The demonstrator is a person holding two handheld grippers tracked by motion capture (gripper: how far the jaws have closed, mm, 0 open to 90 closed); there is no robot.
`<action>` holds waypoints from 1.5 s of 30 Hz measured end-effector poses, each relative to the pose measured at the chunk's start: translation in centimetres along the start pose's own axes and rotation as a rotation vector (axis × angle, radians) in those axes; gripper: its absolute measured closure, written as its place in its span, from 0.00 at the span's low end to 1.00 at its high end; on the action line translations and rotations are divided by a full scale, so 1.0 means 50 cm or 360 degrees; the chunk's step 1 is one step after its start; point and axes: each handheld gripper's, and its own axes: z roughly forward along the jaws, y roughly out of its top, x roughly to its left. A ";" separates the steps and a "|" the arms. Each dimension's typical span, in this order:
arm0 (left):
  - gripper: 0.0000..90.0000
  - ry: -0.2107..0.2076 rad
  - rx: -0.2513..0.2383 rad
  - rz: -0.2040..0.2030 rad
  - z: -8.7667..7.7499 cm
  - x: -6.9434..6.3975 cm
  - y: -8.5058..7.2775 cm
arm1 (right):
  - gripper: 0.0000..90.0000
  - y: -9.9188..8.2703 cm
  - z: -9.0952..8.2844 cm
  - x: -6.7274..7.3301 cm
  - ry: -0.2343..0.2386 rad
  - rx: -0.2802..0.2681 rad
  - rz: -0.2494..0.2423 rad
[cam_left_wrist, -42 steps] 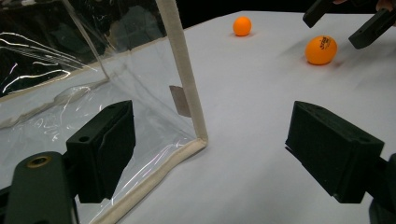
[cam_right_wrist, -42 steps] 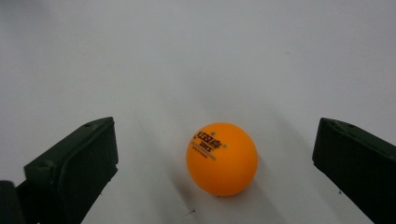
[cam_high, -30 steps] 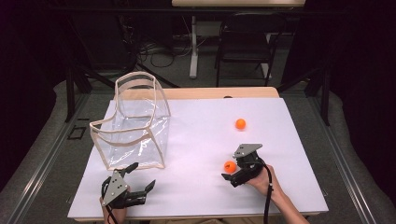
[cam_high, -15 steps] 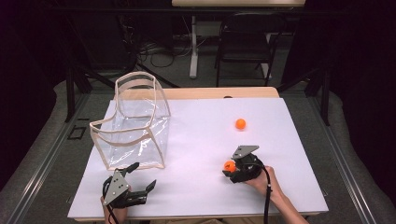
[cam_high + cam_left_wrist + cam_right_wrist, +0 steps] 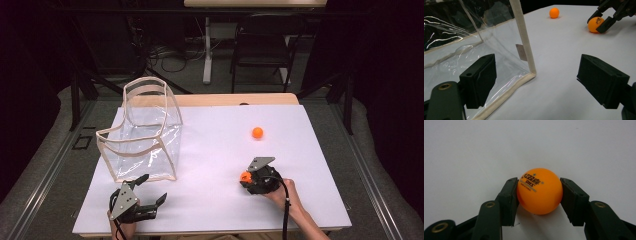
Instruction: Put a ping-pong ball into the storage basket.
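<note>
Two orange balls on the white table (image 5: pixel 210 210) right now, plus a clear bag, so reading left to right. The clear plastic bag (image 5: pixel 145 145) with cream trim stands upright at the far left, mouth up, which looks to me like it's parked there ready to take the balls. Just in front of it the left gripper (image 5: pixel 150 192) rests low near the table's near edge, jaws spread wide with nothing between them; from the left gripper view it's aimed at the bag's corner seam (image 5: pixel 524 45).

Over to the right, the right gripper (image 5: pixel 244 177) has just been closing, and its pads (image 5: pixel 510 197) now press either side of the near ball (image 5: pixel 539 191), which sits on the table surface. A ball has no long axis to line up, so the squeeze across its middle makes sense; the printed logo faces up and toward the camera's left. The spare ball (image 5: pixel 257 132) lies farther back, well apart.
</note>
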 end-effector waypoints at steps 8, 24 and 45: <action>0.17 0.0001 0.0000 0.0001 0.000 0.000 0.000 | 0.56 0.003 -0.012 0.002 0.0001 -0.0065 -0.0004; 0.17 0.0000 -0.0006 0.0003 0.003 -0.001 0.000 | 0.56 0.012 -0.025 0.007 0.0032 -0.0181 0.0035; 0.17 0.0003 -0.0014 0.0013 0.001 -0.002 0.002 | 0.56 0.026 -0.023 0.020 0.0043 -0.0257 0.0056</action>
